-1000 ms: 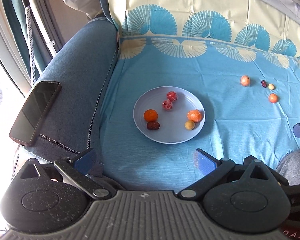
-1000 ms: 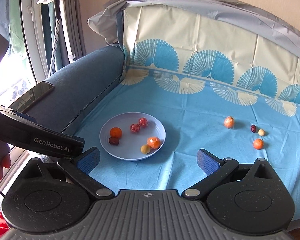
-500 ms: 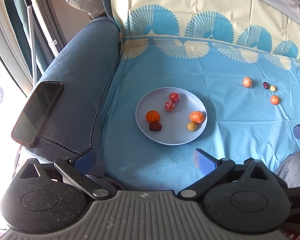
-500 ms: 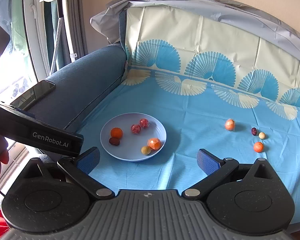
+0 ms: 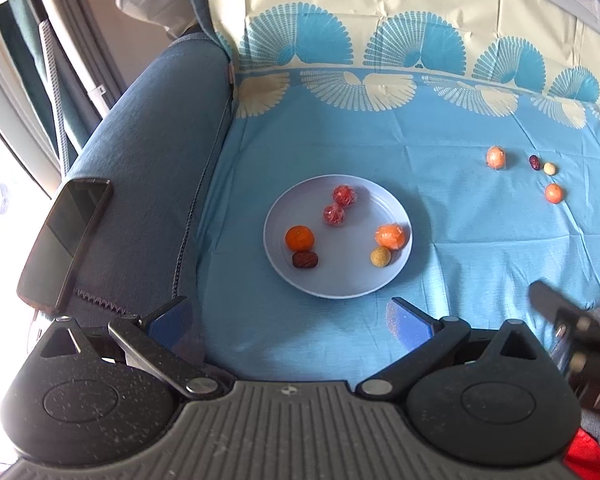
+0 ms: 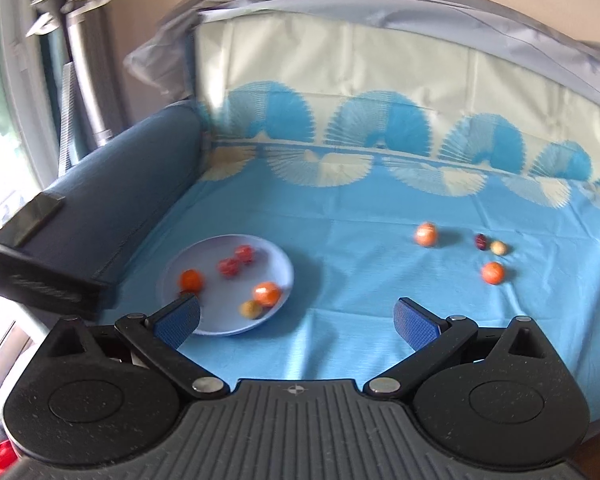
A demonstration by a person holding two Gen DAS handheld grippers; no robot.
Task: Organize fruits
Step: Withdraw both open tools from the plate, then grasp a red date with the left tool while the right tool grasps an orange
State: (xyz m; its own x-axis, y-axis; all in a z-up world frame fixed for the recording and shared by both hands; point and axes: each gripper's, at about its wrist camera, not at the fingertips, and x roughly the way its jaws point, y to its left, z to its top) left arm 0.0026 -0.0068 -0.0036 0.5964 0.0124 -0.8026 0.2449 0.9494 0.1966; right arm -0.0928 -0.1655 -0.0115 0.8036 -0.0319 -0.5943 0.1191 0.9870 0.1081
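Observation:
A pale blue plate (image 5: 340, 284) (image 6: 278, 258) lies on the blue cloth and holds several fruits: an orange (image 5: 299, 238), a dark date (image 5: 304, 259), two red wrapped fruits (image 5: 334, 213), a wrapped orange (image 5: 389, 236) and a small yellow ball (image 5: 380, 257). Loose on the cloth to the right lie a wrapped orange (image 6: 425, 234), a dark date (image 6: 480, 241), a pale ball (image 6: 498, 247) and an orange (image 6: 493, 272). My left gripper (image 5: 288, 320) is open and empty, short of the plate. My right gripper (image 6: 298, 320) is open and empty, above the cloth between the plate and the loose fruits.
A black phone (image 5: 64, 236) lies on the blue sofa armrest (image 5: 148, 152) at the left. The patterned cloth runs up the sofa back (image 6: 380, 92). The right gripper's body (image 5: 572, 328) shows at the right edge of the left wrist view.
My right gripper has moved forward and down towards the cloth; its view is blurred with motion. My left gripper has barely moved. The fruits have not moved.

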